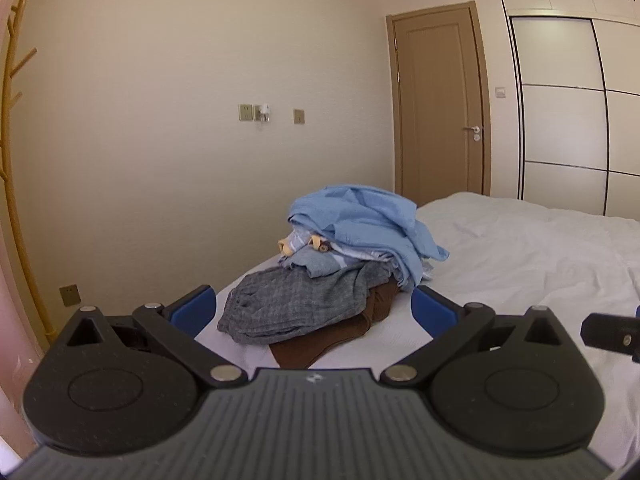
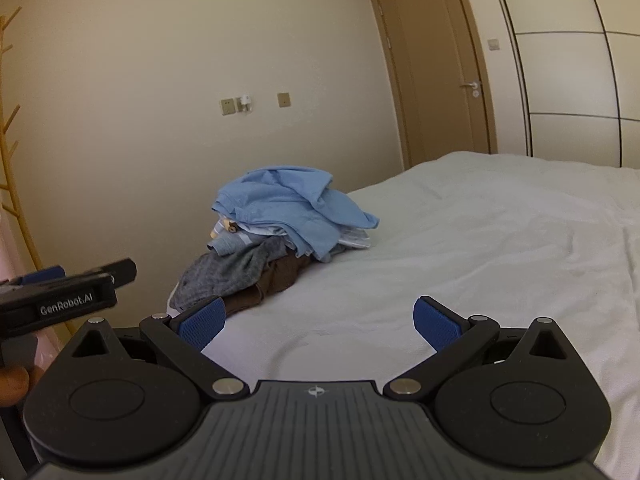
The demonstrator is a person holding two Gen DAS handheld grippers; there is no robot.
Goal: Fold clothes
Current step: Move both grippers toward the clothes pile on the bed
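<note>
- Clothes (image 1: 344, 264) sit in a loose, rumpled heap on the bed (image 1: 520, 248), seen from the left wrist. A light blue garment (image 1: 360, 220) tops the heap, a grey checked one (image 1: 296, 308) spills toward the camera, and a brown one (image 1: 320, 344) lies underneath. The left gripper (image 1: 314, 312) hovers just short of the heap, fingers spread wide and holding nothing.
- The heap lies near the bed's left edge; a tug on a lower layer could likely drag the pile off that side.
- Seen from the right wrist, the right gripper (image 2: 316, 322) hangs over bare sheet to the right of the heap (image 2: 280, 232), fingers wide apart and empty. Wide open bedding stretches right of the heap, giving room to spread a garment flat. The left gripper (image 2: 60, 296) shows left of the heap.
</note>
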